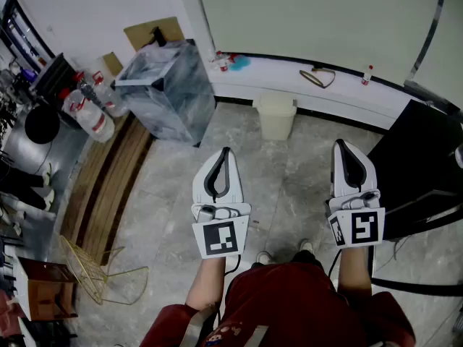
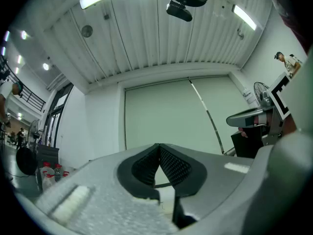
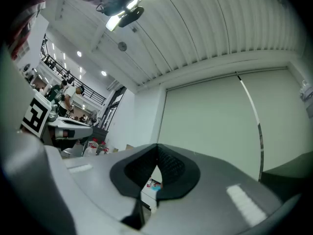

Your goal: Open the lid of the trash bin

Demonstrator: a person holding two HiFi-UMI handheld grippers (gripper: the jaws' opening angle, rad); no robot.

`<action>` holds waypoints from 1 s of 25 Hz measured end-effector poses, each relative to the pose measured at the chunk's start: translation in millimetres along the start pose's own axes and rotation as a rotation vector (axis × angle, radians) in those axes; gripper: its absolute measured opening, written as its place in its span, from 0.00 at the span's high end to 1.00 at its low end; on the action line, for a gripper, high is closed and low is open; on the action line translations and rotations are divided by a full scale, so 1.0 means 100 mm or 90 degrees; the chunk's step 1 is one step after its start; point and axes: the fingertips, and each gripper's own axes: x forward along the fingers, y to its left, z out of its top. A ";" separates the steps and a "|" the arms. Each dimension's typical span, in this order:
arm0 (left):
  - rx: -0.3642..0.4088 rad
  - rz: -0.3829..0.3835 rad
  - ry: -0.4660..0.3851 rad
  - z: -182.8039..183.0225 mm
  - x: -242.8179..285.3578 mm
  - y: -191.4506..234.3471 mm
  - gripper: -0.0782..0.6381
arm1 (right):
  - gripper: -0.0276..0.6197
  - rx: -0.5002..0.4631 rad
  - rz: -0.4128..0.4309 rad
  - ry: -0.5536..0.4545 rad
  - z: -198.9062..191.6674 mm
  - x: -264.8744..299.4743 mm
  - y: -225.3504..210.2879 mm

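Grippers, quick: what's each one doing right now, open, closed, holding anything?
White left gripper: jaws closed, holding nothing.
White right gripper: jaws closed, holding nothing.

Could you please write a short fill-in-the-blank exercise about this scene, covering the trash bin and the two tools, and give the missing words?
The lid of the cream trash bin is ____.
The left tool and the right tool, jaws shut, hold ____.
The bottles at the far left have ____ caps.
Missing words: closed; nothing; red.
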 end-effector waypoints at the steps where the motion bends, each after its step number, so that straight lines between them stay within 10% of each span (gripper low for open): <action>1: 0.004 -0.002 0.000 0.00 -0.01 0.03 0.88 | 0.96 0.000 0.000 0.000 0.00 0.01 0.03; 25: 0.005 -0.025 0.058 -0.63 0.67 -0.05 0.88 | 0.96 0.051 0.015 0.058 -0.86 0.65 -0.16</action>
